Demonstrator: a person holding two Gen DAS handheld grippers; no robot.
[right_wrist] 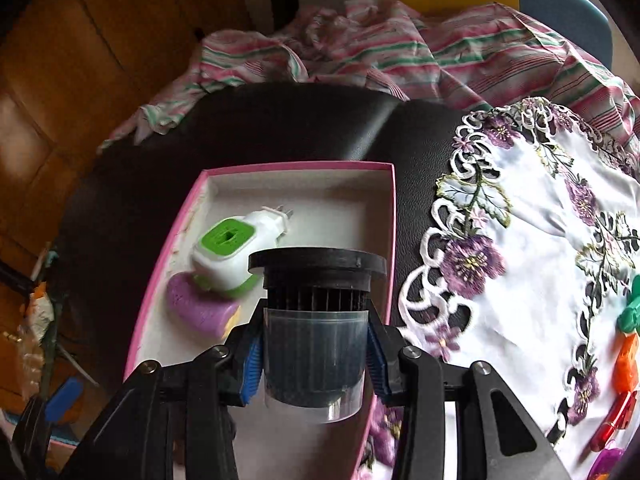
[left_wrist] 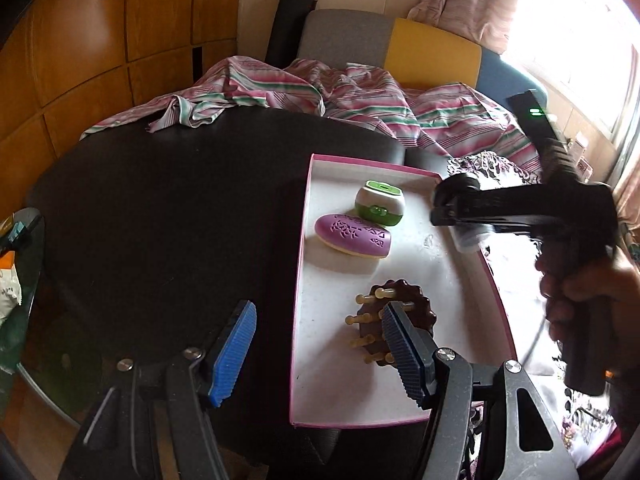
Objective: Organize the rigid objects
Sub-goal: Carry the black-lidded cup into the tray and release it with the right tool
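Black table, right tool (right_wrist: 314,354) over box (right_wrist: 304,167)

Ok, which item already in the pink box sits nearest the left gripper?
The brown massage comb with pale pegs, right at the left gripper. The purple case and green-and-white plug-in lie farther back.

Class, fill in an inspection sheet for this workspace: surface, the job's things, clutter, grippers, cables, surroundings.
Surface: black table; embroidered white cloth on its right part.
Job's things: pink-edged box holds a green-and-white plug-in device, a purple oval case and a brown peg brush. Black filter cup above the box.
Clutter: small colourful toys on the cloth.
Grippers: left gripper open, empty; right gripper shut on the filter cup.
Cables: nothing seen.
Surroundings: striped fabric, wooden panels, bright window.
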